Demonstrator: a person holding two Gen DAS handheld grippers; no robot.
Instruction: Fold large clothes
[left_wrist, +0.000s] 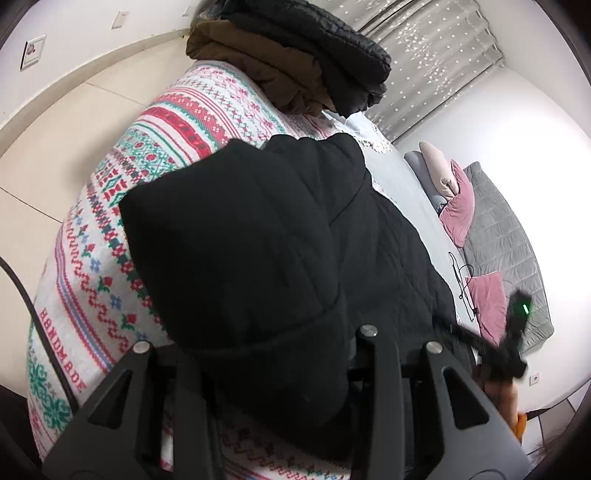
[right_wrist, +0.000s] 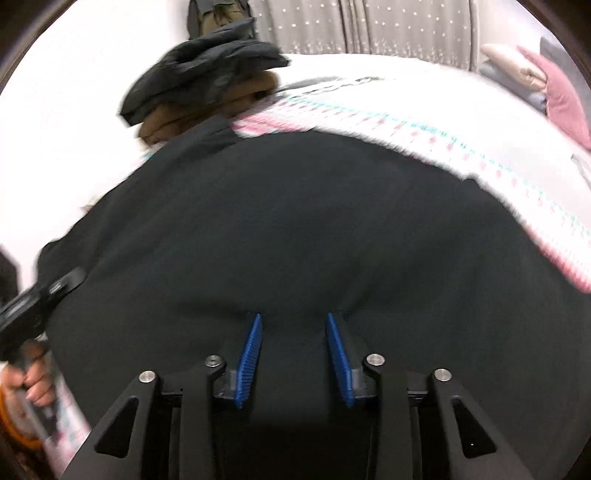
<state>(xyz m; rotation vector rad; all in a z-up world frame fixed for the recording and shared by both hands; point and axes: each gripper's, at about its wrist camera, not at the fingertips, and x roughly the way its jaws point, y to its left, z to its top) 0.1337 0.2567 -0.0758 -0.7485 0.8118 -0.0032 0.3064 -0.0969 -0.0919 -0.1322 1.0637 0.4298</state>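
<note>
A bed (left_wrist: 402, 184) with a patterned knit blanket (left_wrist: 110, 229) fills the room, folded dark coats (left_wrist: 295, 55) stacked at its far end, toward twelve o'clock. The black jacket (right_wrist: 295, 221) lies across the blanket, mid-fold. The right gripper (right_wrist: 294, 360) has its jaws parted around a bunched fold, seemingly not clamped. The left gripper (left_wrist: 273, 369) is draped by fabric; its jaws cannot be judged. Next, probably, pinch and carry the edge over.

Light: bright and even, indoor.
Glare: the wall (left_wrist: 517, 166) on the right is washed out to white.
Blur: the right wrist view is smeared by motion; the left wrist view is sharp.
Edges: strong fisheye bending, dark corners.
</note>
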